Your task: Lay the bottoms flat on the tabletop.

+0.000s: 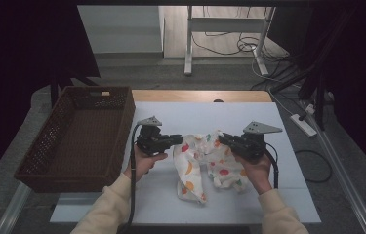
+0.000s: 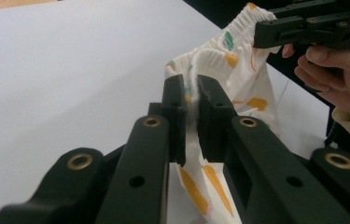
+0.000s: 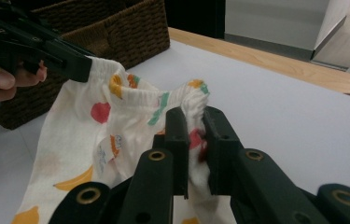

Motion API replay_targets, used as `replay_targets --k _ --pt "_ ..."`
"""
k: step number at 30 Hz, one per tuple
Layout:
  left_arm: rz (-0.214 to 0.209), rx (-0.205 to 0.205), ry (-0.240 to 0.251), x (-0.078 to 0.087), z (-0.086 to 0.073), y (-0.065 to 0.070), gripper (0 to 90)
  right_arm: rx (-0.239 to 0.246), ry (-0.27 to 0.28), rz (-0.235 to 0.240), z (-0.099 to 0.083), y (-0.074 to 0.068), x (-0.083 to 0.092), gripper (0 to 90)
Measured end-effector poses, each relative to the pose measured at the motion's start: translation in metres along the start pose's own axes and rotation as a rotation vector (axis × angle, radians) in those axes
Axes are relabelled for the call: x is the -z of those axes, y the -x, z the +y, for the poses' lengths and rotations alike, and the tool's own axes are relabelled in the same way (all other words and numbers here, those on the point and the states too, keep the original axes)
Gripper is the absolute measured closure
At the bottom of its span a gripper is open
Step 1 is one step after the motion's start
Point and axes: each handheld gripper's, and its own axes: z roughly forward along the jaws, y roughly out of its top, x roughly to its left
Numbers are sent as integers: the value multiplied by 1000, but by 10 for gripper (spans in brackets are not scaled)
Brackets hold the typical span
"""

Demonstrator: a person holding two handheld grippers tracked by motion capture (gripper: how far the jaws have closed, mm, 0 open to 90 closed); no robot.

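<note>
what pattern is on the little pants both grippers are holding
White pants with a colourful fruit print: yellow bananas, red and orange shapes, green marks. It shows best in the right gripper view.

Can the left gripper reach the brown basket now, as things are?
Probably yes: the basket stands just beside the left gripper with bare table between. But its jaws are shut on the printed garment, which the right gripper also clamps.

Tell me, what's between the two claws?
In the high view, only the printed cloth, stretched between the left claw and right claw.
</note>
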Motion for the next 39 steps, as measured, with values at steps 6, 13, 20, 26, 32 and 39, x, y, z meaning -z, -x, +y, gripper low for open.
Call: replay_targets --k 6,13,20,26,32,39 --pt "-6 -14 29 5 13 6 823 3 38 4 12 -2 4 808" --pt "-9 -45 69 17 33 14 825 11 100 0 31 -3 15 808" --pt "-2 -41 104 29 41 11 825 32 140 -8 50 -7 21 809" --pt "5 -43 131 40 49 10 826 45 168 -5 64 -11 21 809" --pt "9 -46 157 50 57 11 825 63 197 -3 79 -14 23 809" --pt "10 -64 181 58 70 16 825 78 222 -8 91 -17 28 809"
